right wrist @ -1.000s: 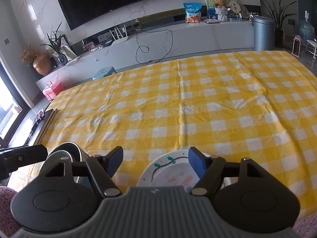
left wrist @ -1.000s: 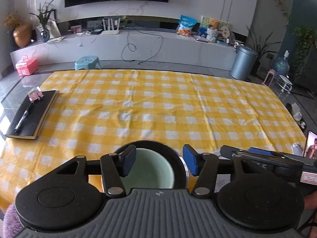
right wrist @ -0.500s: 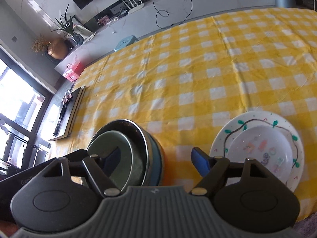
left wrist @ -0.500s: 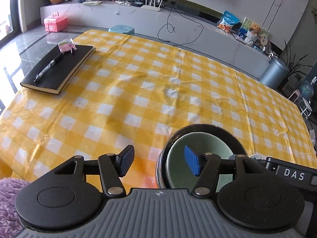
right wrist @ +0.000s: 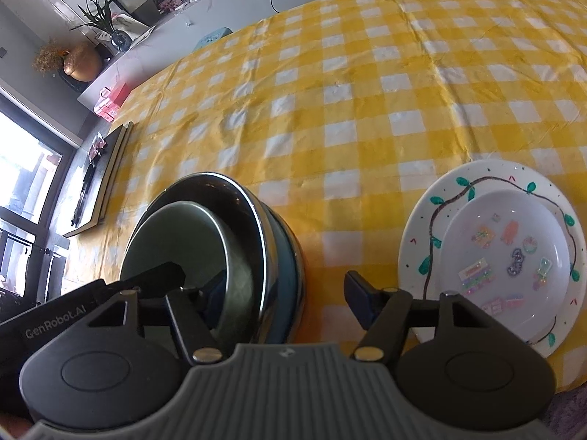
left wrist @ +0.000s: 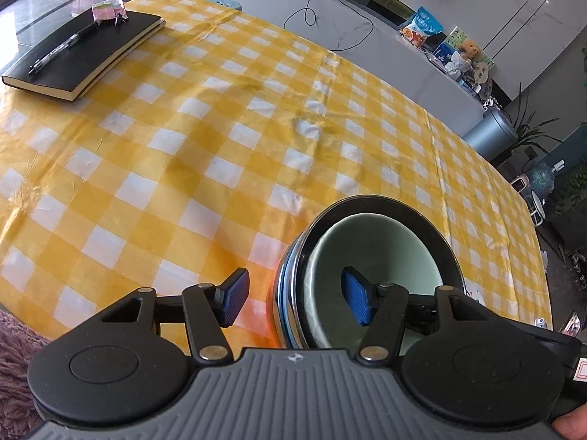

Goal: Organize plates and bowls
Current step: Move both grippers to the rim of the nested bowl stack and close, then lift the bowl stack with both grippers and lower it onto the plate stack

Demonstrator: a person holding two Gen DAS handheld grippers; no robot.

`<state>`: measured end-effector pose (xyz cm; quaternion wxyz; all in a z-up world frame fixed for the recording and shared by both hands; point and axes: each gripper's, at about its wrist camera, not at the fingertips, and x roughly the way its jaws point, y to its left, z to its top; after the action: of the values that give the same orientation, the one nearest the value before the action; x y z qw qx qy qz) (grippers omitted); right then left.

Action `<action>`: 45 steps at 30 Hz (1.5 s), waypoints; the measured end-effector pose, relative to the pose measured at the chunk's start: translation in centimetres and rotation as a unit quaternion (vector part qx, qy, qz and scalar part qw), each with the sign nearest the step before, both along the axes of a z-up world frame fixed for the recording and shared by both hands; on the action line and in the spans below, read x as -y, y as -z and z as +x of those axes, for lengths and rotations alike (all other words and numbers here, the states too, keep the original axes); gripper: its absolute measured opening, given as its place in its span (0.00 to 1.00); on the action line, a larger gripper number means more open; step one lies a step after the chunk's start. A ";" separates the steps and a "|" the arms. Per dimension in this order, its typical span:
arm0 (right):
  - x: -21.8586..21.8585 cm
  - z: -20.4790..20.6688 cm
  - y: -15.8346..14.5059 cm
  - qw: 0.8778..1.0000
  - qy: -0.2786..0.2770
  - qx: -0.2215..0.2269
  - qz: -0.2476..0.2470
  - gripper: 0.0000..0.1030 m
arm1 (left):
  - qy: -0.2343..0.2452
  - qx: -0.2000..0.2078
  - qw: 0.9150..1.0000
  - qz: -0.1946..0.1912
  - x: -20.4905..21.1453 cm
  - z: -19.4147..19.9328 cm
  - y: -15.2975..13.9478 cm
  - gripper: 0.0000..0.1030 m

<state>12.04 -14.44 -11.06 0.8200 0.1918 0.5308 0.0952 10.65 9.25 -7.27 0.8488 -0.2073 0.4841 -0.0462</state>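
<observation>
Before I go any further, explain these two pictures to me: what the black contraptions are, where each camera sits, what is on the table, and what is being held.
A person holds a two-finger gripper in each hand, and a wide-angle camera on each looks forward along its fingers.

One picture is the left gripper's view, the other the right gripper's.

On the yellow checked tablecloth sit a stack of nested bowls, a painted plate with a smaller white dish on it, and a black notebook with a pen on top.

Nothing is held yet. Each gripper straddles one side of the stack's rim, one finger inside, one outside. The left stands open; the right's jaws are closing but not pressing.
</observation>
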 end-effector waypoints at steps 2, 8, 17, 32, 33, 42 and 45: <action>-0.1 0.1 0.1 1.000 0.000 0.000 0.000 0.62 | 0.002 -0.003 1.000 -0.002 0.1 0.1 0.2 0.64; -0.3 0.5 0.5 1.000 -0.006 -0.002 0.011 0.53 | 0.004 -0.010 1.000 -0.008 0.1 0.4 0.6 0.59; 0.0 0.8 1.1 0.999 -0.004 -0.015 0.046 0.48 | 0.018 -0.010 1.000 -0.003 0.8 0.5 0.9 0.45; 0.8 0.2 0.7 0.998 0.021 -0.004 0.053 0.46 | 0.016 -0.004 1.000 -0.020 0.8 0.3 0.7 0.42; 0.9 0.1 0.5 0.998 0.022 -0.001 0.052 0.46 | 0.016 -0.002 1.000 -0.021 0.9 0.3 0.6 0.42; 3.2 -0.7 -1.5 0.997 0.032 0.011 0.066 0.45 | 0.021 0.018 1.000 -0.009 3.3 -0.1 -1.9 0.42; 4.4 -1.0 -2.3 0.997 0.036 0.016 0.063 0.45 | 0.026 0.019 0.999 -0.006 4.8 0.0 -2.7 0.42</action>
<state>11.02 -18.83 -8.75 0.8179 0.2604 0.5030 0.1015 10.67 4.50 -4.54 0.8550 -0.1992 0.4730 -0.0750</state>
